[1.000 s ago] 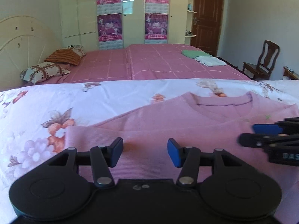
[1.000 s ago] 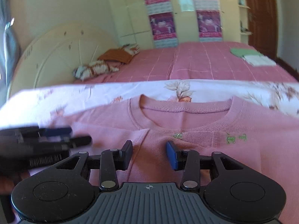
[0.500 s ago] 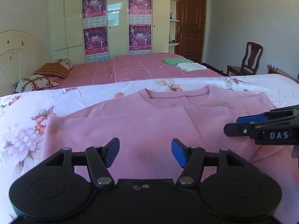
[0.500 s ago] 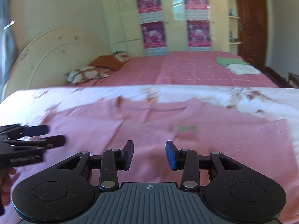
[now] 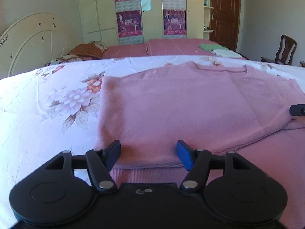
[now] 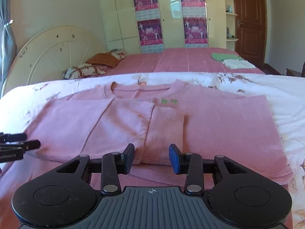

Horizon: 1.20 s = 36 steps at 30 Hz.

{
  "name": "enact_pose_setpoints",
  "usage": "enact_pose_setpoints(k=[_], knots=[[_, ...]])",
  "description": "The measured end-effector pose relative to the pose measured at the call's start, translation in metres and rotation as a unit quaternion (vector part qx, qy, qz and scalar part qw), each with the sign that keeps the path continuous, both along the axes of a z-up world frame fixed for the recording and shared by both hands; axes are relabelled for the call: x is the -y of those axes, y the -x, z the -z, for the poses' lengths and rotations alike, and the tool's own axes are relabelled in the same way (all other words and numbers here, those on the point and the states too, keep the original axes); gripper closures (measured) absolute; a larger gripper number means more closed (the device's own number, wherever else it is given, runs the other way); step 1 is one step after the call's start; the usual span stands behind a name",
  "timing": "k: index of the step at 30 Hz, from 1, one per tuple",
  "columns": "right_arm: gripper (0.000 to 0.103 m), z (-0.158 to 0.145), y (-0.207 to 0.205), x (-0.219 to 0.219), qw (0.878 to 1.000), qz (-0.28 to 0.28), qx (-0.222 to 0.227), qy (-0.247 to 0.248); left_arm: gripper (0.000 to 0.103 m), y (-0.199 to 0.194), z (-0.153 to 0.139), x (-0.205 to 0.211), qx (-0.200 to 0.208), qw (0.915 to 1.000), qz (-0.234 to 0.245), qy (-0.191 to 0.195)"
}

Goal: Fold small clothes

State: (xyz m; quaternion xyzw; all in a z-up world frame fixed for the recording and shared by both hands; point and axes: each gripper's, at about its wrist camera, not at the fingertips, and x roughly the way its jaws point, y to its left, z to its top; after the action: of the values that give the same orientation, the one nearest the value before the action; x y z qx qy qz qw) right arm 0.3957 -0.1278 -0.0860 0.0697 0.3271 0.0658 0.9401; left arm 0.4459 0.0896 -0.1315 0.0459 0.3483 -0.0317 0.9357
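A pink knit sweater (image 5: 181,105) lies flat on the floral sheet (image 5: 47,99), collar at the far side, both sleeves folded inward over the body. In the right wrist view the sweater (image 6: 219,126) shows a small green mark (image 6: 169,101) below the collar. My left gripper (image 5: 148,153) is open and empty, over the near left part of the sweater. My right gripper (image 6: 151,157) is open and empty, over the near middle where the sleeve ends meet. The left gripper also shows at the left edge of the right wrist view (image 6: 17,145).
A second bed with a pink cover (image 6: 181,61) stands behind, with folded green and white clothes (image 6: 230,60) and pillows (image 6: 91,66) on it. A cream headboard (image 6: 55,51), wardrobe with posters (image 6: 150,19), brown door (image 6: 249,19) and wooden chair (image 5: 286,49) lie beyond.
Both grippers have pulled back toward the near edge and apart. The sweater now shows further off, with both sleeves lying folded over its body.
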Motion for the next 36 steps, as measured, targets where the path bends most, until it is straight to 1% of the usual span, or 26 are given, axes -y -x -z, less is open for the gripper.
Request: enact_pose_setpoints(k=[2,4,7,9,10,11,12,13,14,15,16,18,19,20,21,23,24,25,26,27,28,29,31,33,35,36], knots=[[0.064,0.003,-0.001,0.008,1.0,0.009,-0.011,-0.012,0.036,-0.001,0.0,-0.004,-0.002,0.9999,-0.007,0.013],[0.065,0.007,0.0,0.025,0.999,0.034,-0.022,-0.029,0.037,0.0,-0.001,0.001,-0.002,1.0,-0.006,0.0],[0.064,0.007,-0.005,0.047,0.993,0.045,-0.028,-0.103,0.036,-0.001,0.001,0.003,-0.003,0.9999,-0.014,0.005],[0.064,0.012,-0.016,0.05,0.99,0.027,-0.05,-0.133,0.034,-0.002,0.002,0.004,-0.005,0.9998,-0.019,0.002],[0.065,0.013,-0.02,0.047,0.99,0.021,-0.053,-0.128,0.034,-0.003,0.001,0.005,-0.006,0.9998,-0.019,-0.001],[0.075,0.013,-0.021,0.043,0.992,0.012,-0.047,-0.115,0.034,-0.003,0.0,0.006,-0.005,0.9997,-0.022,-0.008],[0.092,0.012,-0.022,0.038,0.994,-0.005,-0.048,-0.099,0.035,-0.002,-0.002,0.006,0.001,0.9994,-0.029,-0.02],[0.095,0.008,-0.019,0.036,0.994,-0.008,-0.044,-0.097,0.034,-0.001,-0.002,0.007,0.003,0.9989,-0.033,-0.034],[0.095,0.001,-0.013,0.038,0.995,-0.005,-0.024,-0.097,0.034,-0.001,0.0,0.006,0.001,0.9985,-0.032,-0.043],[0.095,-0.004,-0.007,0.04,0.996,0.0,-0.01,-0.09,0.034,-0.001,0.001,0.005,0.002,0.9987,-0.033,-0.038],[0.095,-0.005,-0.004,0.041,0.997,0.004,-0.01,-0.082,0.033,-0.001,0.001,0.004,0.001,0.9988,-0.035,-0.033],[0.095,0.009,-0.009,0.039,0.997,-0.005,-0.05,-0.06,0.035,-0.001,-0.005,0.005,0.002,0.9987,-0.043,-0.026],[0.095,0.011,-0.008,0.039,0.997,-0.01,-0.046,-0.054,0.041,0.003,-0.009,0.006,0.011,0.9988,-0.044,-0.019],[0.094,0.009,-0.006,0.04,0.998,-0.008,-0.041,-0.052,0.039,0.008,-0.013,0.009,0.022,0.9989,-0.039,-0.016],[0.093,0.004,-0.003,0.041,0.998,-0.003,-0.031,-0.055,0.038,0.012,-0.013,0.013,0.027,0.9991,-0.028,-0.019],[0.092,-0.005,0.005,0.044,0.998,-0.006,-0.002,-0.068,0.034,0.009,-0.005,0.024,0.004,0.9988,-0.016,-0.046],[0.092,-0.005,0.004,0.043,0.998,-0.015,-0.002,-0.068,0.033,0.009,0.001,0.026,0.001,0.9986,-0.02,-0.048],[0.092,0.001,0.0,0.04,0.998,-0.022,-0.02,-0.056,0.03,0.008,0.001,0.025,0.001,0.9987,-0.029,-0.041],[0.092,0.011,-0.007,0.037,0.998,-0.025,-0.052,-0.038,0.029,0.006,0.0,0.023,-0.006,0.9988,-0.038,-0.031],[0.092,0.015,-0.005,0.038,0.998,-0.03,-0.041,-0.039,0.029,0.005,-0.002,0.021,-0.011,0.9987,-0.043,-0.026],[0.091,0.014,-0.006,0.04,0.998,-0.031,-0.047,-0.043,0.03,0.006,-0.005,0.021,-0.01,0.9984,-0.049,-0.027],[0.091,0.012,-0.005,0.043,0.997,-0.027,-0.049,-0.054,0.031,0.009,-0.007,0.022,-0.006,0.9978,-0.054,-0.037],[0.091,0.005,0.004,0.052,0.997,-0.016,-0.038,-0.07,0.028,0.019,-0.01,0.023,-0.002,0.9971,-0.056,-0.051],[0.082,-0.001,0.015,0.061,0.996,-0.011,-0.032,-0.077,0.023,0.03,-0.011,0.023,-0.006,0.997,-0.055,-0.054],[0.04,-0.006,0.031,0.074,0.996,-0.004,-0.029,-0.085,0.023,0.044,-0.007,0.021,-0.014,0.9965,-0.052,-0.064],[0.037,-0.009,0.041,0.081,0.996,-0.005,-0.025,-0.089,0.023,0.051,-0.006,0.02,-0.016,0.9965,-0.05,-0.065]])
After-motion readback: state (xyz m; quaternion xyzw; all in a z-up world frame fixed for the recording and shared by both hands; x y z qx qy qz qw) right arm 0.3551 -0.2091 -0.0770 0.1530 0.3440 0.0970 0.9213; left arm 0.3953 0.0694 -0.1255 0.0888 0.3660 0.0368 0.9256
